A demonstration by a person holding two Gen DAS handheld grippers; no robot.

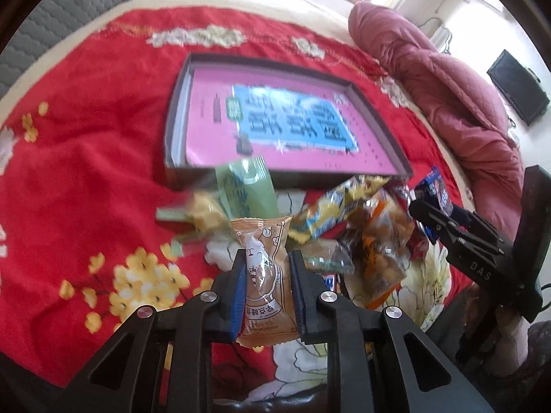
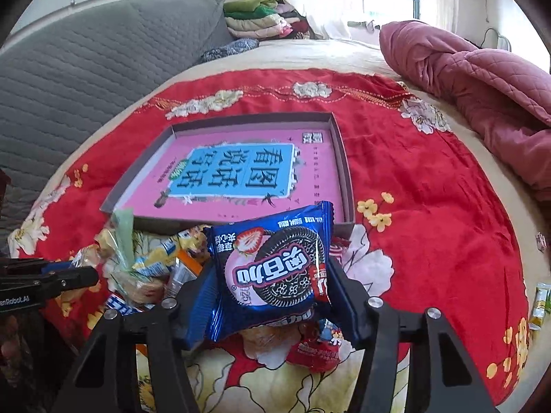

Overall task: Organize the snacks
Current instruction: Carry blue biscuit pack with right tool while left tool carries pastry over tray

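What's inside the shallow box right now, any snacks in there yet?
Inside the shallow box only a pink booklet shows, lying flat; no snacks on it. Whatever lies beneath the booklet is covered, and the blue cookie packet hides part of the near edge.

A tan wrapped snack [image 1: 265, 275] printed with a white cartoon figure stands upright between the left jaws, pinched at both sides. A blue packet [image 2: 272, 268] picturing a dark sandwich biscuit and a strawberry sits clamped between the right jaws. Ahead of both lies a heap of mixed wrappers [image 1: 347, 227], then a shallow open box [image 2: 347, 186] lined pink.
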